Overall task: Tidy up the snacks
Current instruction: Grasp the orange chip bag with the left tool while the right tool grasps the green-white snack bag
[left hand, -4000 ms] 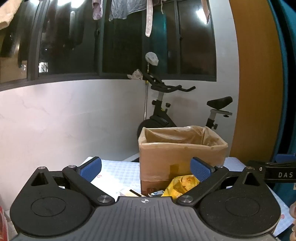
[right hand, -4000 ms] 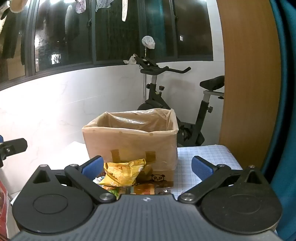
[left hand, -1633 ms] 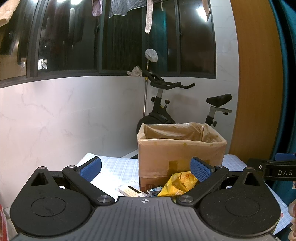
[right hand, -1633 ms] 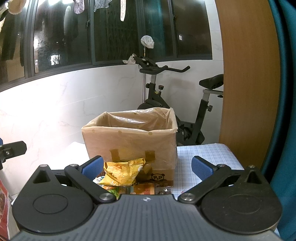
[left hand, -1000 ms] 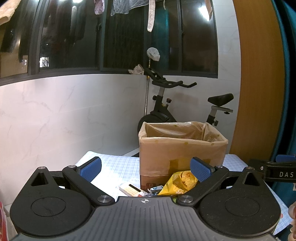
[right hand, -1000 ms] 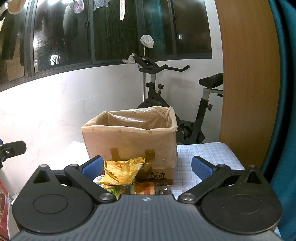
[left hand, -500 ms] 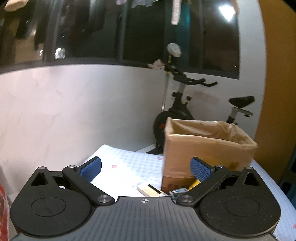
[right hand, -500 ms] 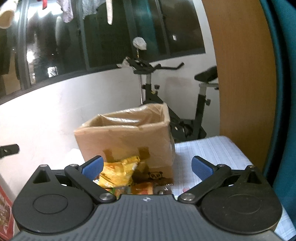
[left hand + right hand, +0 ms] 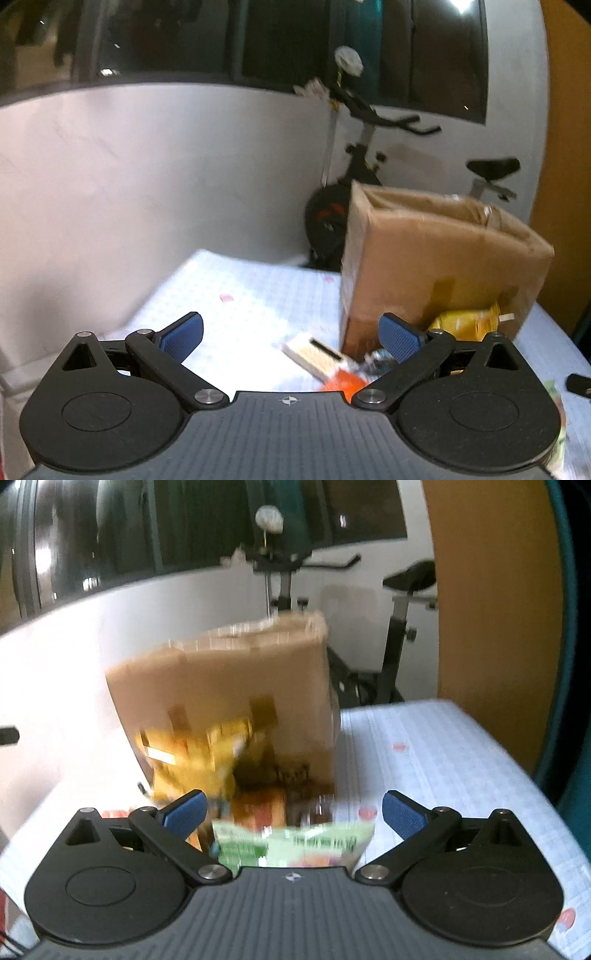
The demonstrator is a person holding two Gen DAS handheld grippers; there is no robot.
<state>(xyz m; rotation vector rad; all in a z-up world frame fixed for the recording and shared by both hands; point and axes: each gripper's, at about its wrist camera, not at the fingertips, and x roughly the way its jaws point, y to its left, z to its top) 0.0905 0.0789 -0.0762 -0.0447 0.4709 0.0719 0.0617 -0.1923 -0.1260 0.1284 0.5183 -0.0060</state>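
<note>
A cardboard box [image 9: 439, 254] lined with clear plastic stands on the table, blurred by motion in the right wrist view [image 9: 229, 698]. Snacks lie at its foot: a yellow bag [image 9: 465, 325] [image 9: 192, 764], a white packet [image 9: 314, 354], an orange packet [image 9: 343, 384] and a green packet [image 9: 295, 843]. My left gripper [image 9: 291, 334] is open above the table, left of the box, holding nothing. Over the green packet hovers my right gripper [image 9: 291, 812], open with its blue pads wide apart.
The table carries a pale checked cloth [image 9: 236, 295] [image 9: 436, 753]. An exercise bike [image 9: 362, 147] stands behind the box by a white wall. A wooden panel [image 9: 491, 602] rises at the right. A dark object [image 9: 578, 384] lies at the table's right edge.
Both grippers have tilted down and moved toward the table. The left view swung left, so the box now sits to its right. The right view closed on the snacks, showing the green packet.
</note>
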